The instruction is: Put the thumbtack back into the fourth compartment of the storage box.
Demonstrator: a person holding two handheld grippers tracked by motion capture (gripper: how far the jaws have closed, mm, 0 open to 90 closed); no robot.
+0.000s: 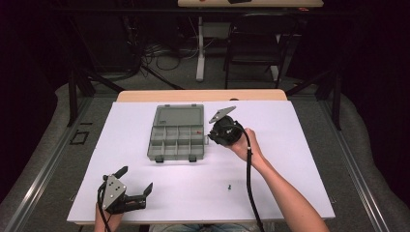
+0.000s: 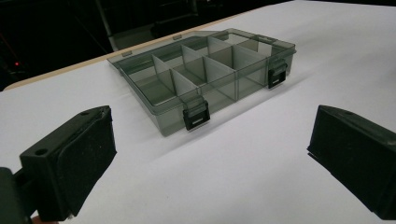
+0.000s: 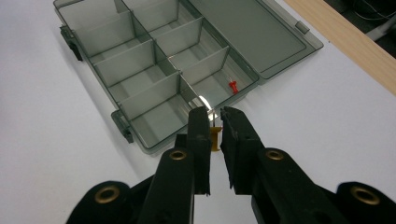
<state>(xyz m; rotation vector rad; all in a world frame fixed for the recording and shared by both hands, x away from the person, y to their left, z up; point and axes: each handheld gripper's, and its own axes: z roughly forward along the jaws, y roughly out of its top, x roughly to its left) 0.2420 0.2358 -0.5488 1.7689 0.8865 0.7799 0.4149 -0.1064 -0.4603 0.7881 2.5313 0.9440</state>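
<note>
Just past the tips of my right claw [image 3: 215,122] lies the compartment box [image 1: 176,140], smoky grey plastic, its lid flung flat on the far side and two black latches on the near wall. Dividers cut it into small bins. In the bin up and to the right of my right tips sits one red pushpin [image 3: 233,86]; the other bins I can see look bare. My right claw is clenched on a yellow pushpin [image 3: 214,138], pinched between the jaws with its needle pointing up toward the box's near corner.

My left claw [image 1: 138,181] rests near the table's front edge, well apart from the box, jaws spread wide and gripping nothing; from there the box sits ahead between the two jaws.

A green pushpin [image 1: 230,186] lies loose on the white table sheet [image 1: 290,159], behind my right claw, beside my forearm. Beyond the sheet runs a strip of wooden tabletop [image 1: 203,94], then grey floor, a dark chair [image 1: 254,43], a table leg and loose cables in a dim room
</note>
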